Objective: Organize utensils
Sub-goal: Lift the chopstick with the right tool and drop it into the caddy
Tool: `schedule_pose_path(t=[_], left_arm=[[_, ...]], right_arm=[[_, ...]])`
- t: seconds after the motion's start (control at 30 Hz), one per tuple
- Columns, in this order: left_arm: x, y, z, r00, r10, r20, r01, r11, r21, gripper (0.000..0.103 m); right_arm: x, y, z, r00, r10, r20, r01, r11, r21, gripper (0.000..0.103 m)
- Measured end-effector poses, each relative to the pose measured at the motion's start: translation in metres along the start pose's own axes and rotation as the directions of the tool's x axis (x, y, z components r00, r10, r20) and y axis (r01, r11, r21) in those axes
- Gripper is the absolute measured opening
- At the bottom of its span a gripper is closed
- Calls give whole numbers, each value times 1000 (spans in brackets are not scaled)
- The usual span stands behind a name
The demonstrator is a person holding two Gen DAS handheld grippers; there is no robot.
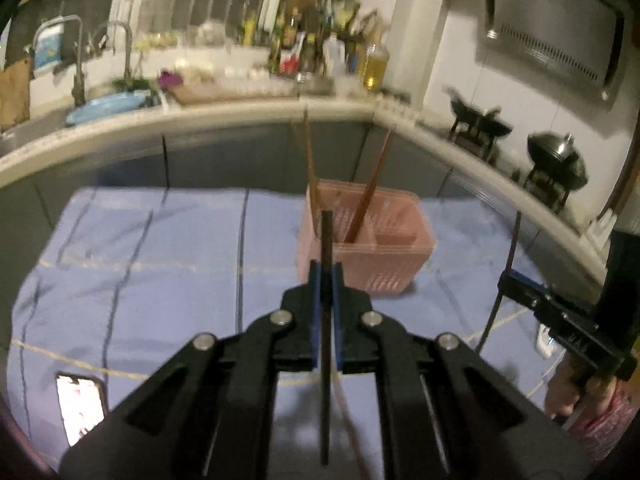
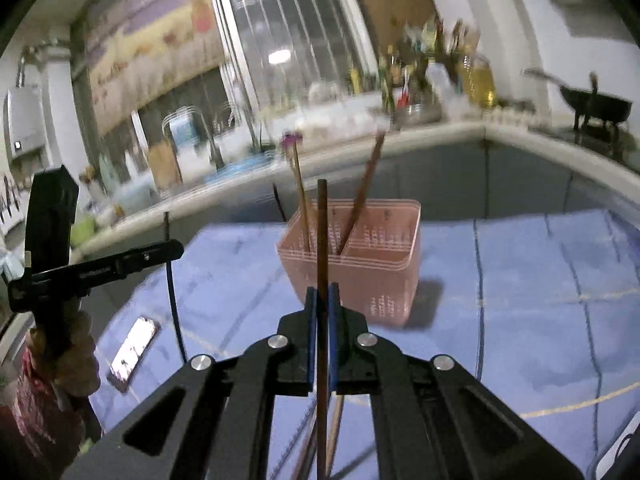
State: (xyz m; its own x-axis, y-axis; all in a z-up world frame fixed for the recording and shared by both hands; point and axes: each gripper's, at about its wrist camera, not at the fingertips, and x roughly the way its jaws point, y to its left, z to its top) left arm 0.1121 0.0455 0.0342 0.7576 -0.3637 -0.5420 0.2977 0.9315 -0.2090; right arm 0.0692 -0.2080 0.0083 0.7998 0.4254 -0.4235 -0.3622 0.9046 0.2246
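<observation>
Chopstick [image 1: 326, 320] clamped upright; pink caddy [image 1: 372, 248] just beyond.

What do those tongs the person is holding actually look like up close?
Both tongs, left and right, are matte black linkages with round silver pivot pins and blue pads lining the fingers. Seen from the side, the right one's body carries small printed lettering. The hand gripping the left handle wears a red patterned sleeve.
</observation>
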Motion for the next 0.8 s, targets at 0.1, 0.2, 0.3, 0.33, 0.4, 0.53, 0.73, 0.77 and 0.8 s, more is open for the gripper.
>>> schedule_pose_path(t=[0.1, 0.2, 0.3, 0.33, 0.4, 0.53, 0.73, 0.77, 0.8], left_arm=[[-20, -6, 27, 997, -24, 67, 24, 1000, 8, 5], [-36, -13, 63, 990, -40, 137, 38, 999, 14, 5], [-42, -23, 104, 977, -40, 210, 37, 999, 19, 5], [-38, -27, 120, 973, -31, 230, 27, 999, 20, 5], [-30, -32, 140, 966, -2, 259, -3, 1000, 21, 5], [3, -39, 159, 957, 61, 283, -74, 997, 36, 5], [64, -34, 142, 978, 87, 192, -100, 993, 58, 5], [72, -32, 138, 980, 89, 177, -101, 993, 58, 5], [82, -30, 133, 983, 91, 158, -102, 993, 59, 5]], right_arm=[[-10, 4, 23, 997, 2, 76, -1, 1000, -9, 5], [-9, 5, 56, 991, -3, 137, 6, 1000, -21, 5], [-1, 8, 95, 979, -8, 201, 14, 1000, -26, 5], [6, 12, 110, 972, -20, 235, 28, 999, -34, 5], [17, 16, 128, 958, -44, 283, 59, 997, -43, 5], [51, 15, 147, 936, -90, 340, 105, 994, -27, 5], [101, 7, 136, 947, -116, 300, 134, 990, -40, 5], [108, 6, 129, 950, -122, 287, 141, 989, -46, 5], [114, 4, 121, 954, -125, 273, 145, 988, -53, 5]])
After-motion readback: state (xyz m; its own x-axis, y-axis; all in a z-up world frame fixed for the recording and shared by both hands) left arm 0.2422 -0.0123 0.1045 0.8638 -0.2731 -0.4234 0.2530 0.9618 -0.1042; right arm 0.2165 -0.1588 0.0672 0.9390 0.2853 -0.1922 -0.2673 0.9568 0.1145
